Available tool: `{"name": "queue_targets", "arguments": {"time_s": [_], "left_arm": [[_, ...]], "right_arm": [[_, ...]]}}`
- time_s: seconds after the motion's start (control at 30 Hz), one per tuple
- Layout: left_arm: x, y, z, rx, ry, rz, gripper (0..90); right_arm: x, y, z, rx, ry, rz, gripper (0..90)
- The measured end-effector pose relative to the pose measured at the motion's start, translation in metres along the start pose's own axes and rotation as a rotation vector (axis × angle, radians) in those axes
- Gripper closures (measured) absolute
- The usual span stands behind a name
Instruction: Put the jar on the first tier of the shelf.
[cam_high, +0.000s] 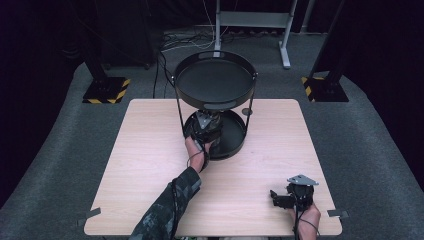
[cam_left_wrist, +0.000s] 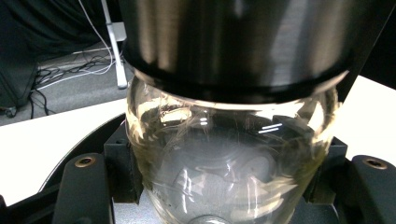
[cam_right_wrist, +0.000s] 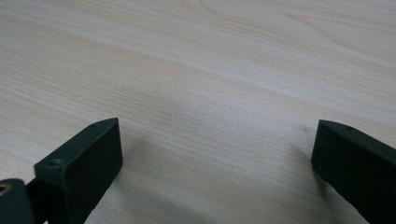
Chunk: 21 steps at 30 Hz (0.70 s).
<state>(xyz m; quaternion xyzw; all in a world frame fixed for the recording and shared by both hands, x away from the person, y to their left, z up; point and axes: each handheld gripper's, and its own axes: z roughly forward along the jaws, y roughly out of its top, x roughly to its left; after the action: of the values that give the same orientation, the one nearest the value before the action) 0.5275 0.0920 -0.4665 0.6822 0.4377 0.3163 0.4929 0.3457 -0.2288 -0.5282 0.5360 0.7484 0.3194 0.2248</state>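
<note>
The glass jar with its metal lid sits close against the left gripper view's lens, both jaws clamped on its sides, likely to lift it from the lower tray of the two-tier stand. The high view places the left gripper there. Rightward, the right gripper rests wide open and empty on the table.

A two-tier tray stand stands at the worktop's far edge, centred. A glass jar sits on its lower tray. The right gripper rests near the near right corner.
</note>
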Motion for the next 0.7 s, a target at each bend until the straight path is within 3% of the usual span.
{"name": "queue_targets", "arguments": {"time_s": [0.4,0.7], "left_arm": [[-0.003,-0.006,0.008,0.021,0.001,-0.009,31.5],[-0.005,-0.012,0.008,-0.027,0.016,0.010,31.3]], "right_arm": [[0.000,0.000,0.000,0.000,0.001,0.000,1.3],[0.000,0.000,0.000,0.001,0.001,0.000,1.3]]}}
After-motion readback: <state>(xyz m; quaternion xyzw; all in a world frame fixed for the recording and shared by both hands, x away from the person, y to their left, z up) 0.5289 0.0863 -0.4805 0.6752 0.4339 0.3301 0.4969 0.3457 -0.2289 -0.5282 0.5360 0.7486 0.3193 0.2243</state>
